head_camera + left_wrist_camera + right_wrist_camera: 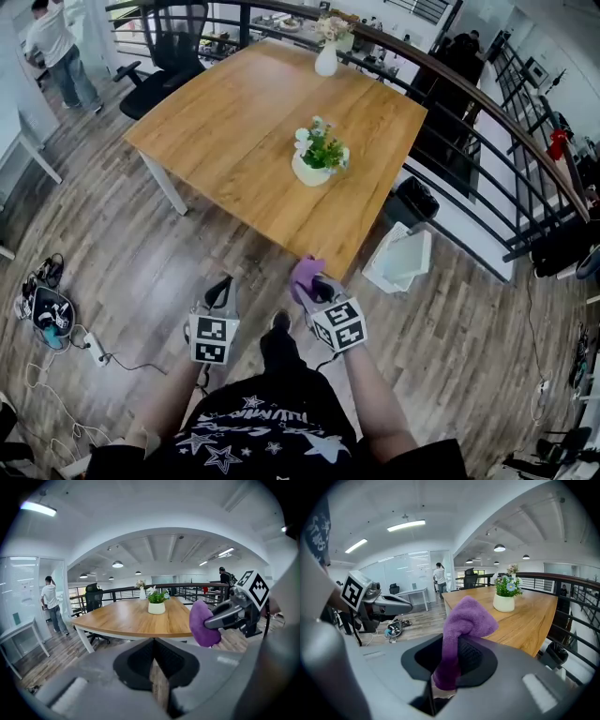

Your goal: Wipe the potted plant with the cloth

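Plant (319, 155) stands on the table (225, 122); both grippers hang off its near corner. Right gripper (319, 286) clamps the purple cloth (305, 272); left gripper (220, 289) is closed, empty. Approach gently, so the pot doesn't tip.

We see our right claw (436, 693) closed on the purple cloth (464, 620): its lower end is pinched between the jaws, and the upper part bulges up and folds over to the right. Beyond it, the wooden tabletop (534, 618) carries the potted plant (506, 594) in a white pot, well apart from the cloth. At left hangs the left claw (405, 605), above what may be tangled cables (393, 629) on the floor. A person (439, 579) stands far off.
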### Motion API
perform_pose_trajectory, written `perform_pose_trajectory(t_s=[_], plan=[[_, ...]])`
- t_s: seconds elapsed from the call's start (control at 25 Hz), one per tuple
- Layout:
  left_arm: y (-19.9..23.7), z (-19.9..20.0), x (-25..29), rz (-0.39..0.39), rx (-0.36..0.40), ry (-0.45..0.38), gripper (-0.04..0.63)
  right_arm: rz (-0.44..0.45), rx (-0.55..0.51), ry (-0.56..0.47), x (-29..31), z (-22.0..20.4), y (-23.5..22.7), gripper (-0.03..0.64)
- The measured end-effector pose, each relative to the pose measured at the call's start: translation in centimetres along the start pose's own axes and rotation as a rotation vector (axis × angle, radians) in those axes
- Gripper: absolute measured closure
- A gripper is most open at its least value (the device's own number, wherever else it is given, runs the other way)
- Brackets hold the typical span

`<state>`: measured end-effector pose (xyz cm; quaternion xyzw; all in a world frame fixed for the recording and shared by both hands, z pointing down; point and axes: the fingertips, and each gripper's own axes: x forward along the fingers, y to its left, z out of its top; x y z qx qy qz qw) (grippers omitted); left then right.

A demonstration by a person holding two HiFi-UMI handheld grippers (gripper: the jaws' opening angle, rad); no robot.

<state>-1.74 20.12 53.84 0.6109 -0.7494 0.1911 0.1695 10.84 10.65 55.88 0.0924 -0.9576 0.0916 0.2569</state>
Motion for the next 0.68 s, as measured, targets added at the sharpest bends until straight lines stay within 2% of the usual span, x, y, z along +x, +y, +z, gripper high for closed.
perform_pose_trajectory(t_s=[0.4, 0.68], plan=[[-4.0, -4.5, -9.2, 0.003, -0.06, -0.017, 0.593, -0.012, -0.021, 0.015, -7.2, -4.4, 7.1, 0.54], [-6.4, -4.4, -13.4, -0.017, -0.082, -0.016, 0.594, -0.049, -0.022, 0.021, -12.5, -4.8, 9.0, 0.54]])
